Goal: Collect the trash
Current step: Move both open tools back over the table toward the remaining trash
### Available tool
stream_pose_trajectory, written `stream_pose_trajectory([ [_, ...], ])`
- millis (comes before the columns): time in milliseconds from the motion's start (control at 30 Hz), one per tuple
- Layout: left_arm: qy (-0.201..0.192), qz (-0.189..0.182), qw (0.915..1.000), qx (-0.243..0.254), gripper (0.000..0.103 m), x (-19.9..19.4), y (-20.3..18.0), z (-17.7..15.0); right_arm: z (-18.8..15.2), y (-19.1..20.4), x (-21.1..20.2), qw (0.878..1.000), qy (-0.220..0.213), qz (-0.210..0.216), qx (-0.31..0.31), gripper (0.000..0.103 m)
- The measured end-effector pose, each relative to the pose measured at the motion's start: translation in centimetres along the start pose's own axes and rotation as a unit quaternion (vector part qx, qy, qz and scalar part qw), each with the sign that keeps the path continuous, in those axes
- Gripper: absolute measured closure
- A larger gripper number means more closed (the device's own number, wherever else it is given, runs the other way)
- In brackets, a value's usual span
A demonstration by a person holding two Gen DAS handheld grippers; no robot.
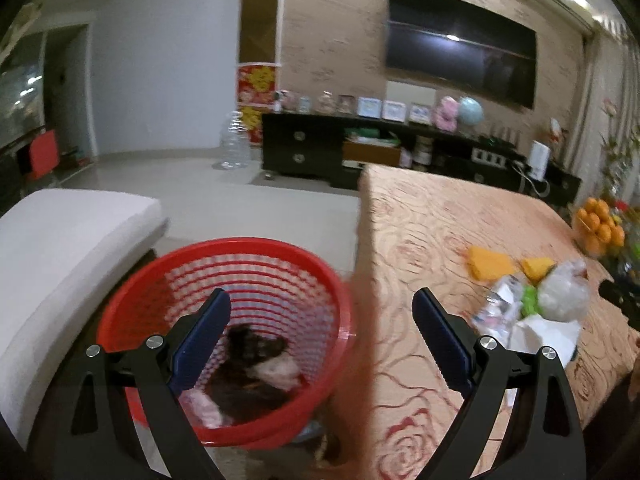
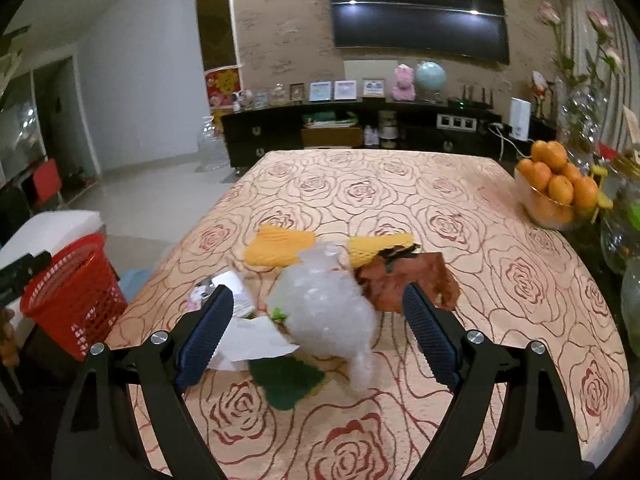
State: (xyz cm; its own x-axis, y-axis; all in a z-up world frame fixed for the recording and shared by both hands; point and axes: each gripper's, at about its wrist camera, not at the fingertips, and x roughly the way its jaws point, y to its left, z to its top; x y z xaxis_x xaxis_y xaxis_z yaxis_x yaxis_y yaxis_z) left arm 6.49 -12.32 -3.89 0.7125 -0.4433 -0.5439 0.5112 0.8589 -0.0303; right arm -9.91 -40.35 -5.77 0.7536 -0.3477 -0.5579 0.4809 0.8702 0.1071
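Observation:
A red mesh basket (image 1: 256, 256) stands on the floor beside the table, with dark and pale scraps in its bottom. My left gripper (image 1: 322, 300) hangs open above its right rim, nothing between the fingers. On the rose-patterned tablecloth (image 2: 440, 208) lies a heap of trash: a crumpled clear plastic bag (image 2: 324, 300), white paper (image 2: 252, 340), a green scrap (image 2: 286, 384), brown crumpled paper (image 2: 404, 280) and two yellow foam nets (image 2: 276, 246). My right gripper (image 2: 318, 298) is open, its fingers on either side of the plastic bag without pressing it. The basket (image 2: 76, 292) shows at the left.
A glass bowl of oranges (image 2: 554, 192) and glass vases (image 2: 624, 236) stand along the table's right edge. A white cushioned seat (image 1: 60, 248) lies left of the basket. A dark TV cabinet (image 2: 360, 132) and a large clear water bottle (image 1: 234, 142) are by the far wall.

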Motion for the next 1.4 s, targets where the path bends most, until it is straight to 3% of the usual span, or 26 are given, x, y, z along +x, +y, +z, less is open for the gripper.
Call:
stream_pose_trajectory([
  [300,0.039,-0.057,0.9965,0.047,0.014,3.5,-5.8,0.0,-0.4,-1.1,0.1,1.000,0.008,0.001,0.017,0.019],
  [667,0.099,-0.119,0.9858,0.064,0.014,9.8,-12.3,-0.5,-0.8,-2.0,0.3,0.999,0.018,0.002,0.031,0.019],
  [900,0.130,-0.120,0.9797,0.096,0.014,13.3,-14.9,-1.7,-1.0,-2.2,0.9,0.999,0.031,0.004,0.038,0.019],
  [1167,0.161,-0.130,0.9763,0.063,0.014,15.1,-14.5,-2.4,-1.0,-2.2,1.1,0.998,0.038,0.012,0.040,0.019],
  [1400,0.164,-0.120,0.9767,0.068,0.012,15.1,-14.8,-2.4,-1.0,-2.5,1.1,0.998,0.040,0.014,0.044,0.019],
])
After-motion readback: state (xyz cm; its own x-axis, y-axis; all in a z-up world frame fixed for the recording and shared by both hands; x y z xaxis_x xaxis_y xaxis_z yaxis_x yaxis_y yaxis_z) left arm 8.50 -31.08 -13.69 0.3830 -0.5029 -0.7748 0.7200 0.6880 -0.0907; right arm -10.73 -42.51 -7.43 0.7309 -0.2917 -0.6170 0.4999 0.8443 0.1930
